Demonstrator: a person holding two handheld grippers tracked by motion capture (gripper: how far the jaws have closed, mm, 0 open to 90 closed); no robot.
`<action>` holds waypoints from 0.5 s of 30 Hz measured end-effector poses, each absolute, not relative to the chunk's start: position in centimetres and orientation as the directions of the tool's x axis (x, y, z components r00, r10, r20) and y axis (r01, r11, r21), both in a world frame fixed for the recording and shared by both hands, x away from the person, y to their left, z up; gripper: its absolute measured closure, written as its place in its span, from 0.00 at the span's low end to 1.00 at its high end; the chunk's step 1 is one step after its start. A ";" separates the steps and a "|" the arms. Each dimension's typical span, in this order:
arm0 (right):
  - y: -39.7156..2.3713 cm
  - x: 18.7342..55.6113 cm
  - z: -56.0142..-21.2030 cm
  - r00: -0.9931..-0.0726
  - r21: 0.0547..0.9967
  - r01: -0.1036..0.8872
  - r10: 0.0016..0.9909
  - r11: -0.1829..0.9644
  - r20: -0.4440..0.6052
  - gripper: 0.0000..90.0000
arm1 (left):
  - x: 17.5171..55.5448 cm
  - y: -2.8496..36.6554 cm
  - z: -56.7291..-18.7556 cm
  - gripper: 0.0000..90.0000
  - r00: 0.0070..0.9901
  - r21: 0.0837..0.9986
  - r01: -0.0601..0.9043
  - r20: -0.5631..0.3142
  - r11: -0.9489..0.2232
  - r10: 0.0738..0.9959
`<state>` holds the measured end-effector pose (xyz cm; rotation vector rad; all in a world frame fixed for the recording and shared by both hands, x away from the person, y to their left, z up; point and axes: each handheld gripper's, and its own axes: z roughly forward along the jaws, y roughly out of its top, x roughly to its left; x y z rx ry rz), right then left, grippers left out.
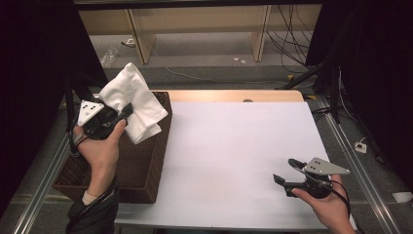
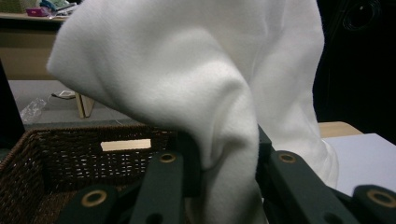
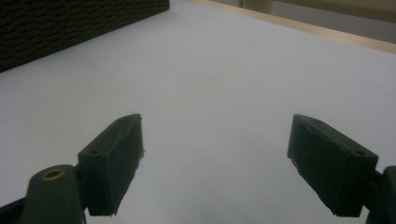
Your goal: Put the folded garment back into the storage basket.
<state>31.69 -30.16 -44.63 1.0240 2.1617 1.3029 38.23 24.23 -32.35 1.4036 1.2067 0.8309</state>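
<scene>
At the left of the high view, the wicker basket [image 1: 146, 165] stood on the table's left edge, its long axis running away from the person. Above its far half, the left gripper [image 1: 127, 111] was held clear of the basket floor with a white cloth [image 1: 139, 102] bunched between its jaws. In the left gripper view the jaws stood narrowed onto a fold of the cloth [image 2: 210, 93], the fabric pinched between the two pads and draping both upward and downward past them, with the basket [image 2: 70, 154] below and behind. The cloth's bulk rose above and to the far side of the grip, and one loose end hung toward the basket rim beside the white table surface [image 1: 234, 161]. The cloth therefore lay directly at the left fingers and well apart from the right ones. Moving right across the bare table surface, the right gripper [image 1: 284, 171] rested low near the front right corner, pointing left toward the basket. In the right gripper view its fingers [image 3: 114, 163] were spread wide with nothing between them, the table surface [image 3: 210, 84] stretching ahead. Judged from this layout, the coming move would depend on the hanging end of the cloth: the right gripper would have to cross the table leftward to reach it, while the left gripper was already holding it.
</scene>
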 end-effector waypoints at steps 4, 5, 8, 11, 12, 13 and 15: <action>-30.2 31.7 -44.6 -0.643 0.879 0.378 0.765 0.291 0.024 0.21 | 38.2 24.3 -32.4 0.82 0.247 0.972 0.227 -0.125 0.068 0.961; -30.1 31.7 -44.6 -0.643 0.879 0.378 0.766 0.290 0.024 0.21 | 38.2 24.3 -32.4 0.82 0.246 0.971 0.226 -0.127 0.070 0.961; -30.2 31.7 -44.6 -0.644 0.879 0.377 0.765 0.291 0.023 0.21 | 38.2 24.4 -32.4 0.82 0.246 0.971 0.227 -0.127 0.070 0.961; -30.1 31.7 -44.6 -0.644 0.879 0.378 0.765 0.291 0.023 0.21 | 38.2 24.4 -32.4 0.82 0.246 0.971 0.226 -0.127 0.071 0.961; -30.1 31.7 -44.6 -0.643 0.879 0.378 0.765 0.290 0.024 0.21 | 38.3 24.4 -32.4 0.82 0.245 0.972 0.226 -0.126 0.070 0.961; -30.1 31.7 -44.6 -0.643 0.879 0.378 0.766 0.290 0.024 0.21 | 38.3 24.4 -32.4 0.82 0.245 0.971 0.227 -0.127 0.070 0.961; -30.1 31.7 -44.6 -0.643 0.879 0.379 0.765 0.290 0.024 0.21 | 38.3 24.4 -32.4 0.82 0.245 0.971 0.229 -0.128 0.071 0.961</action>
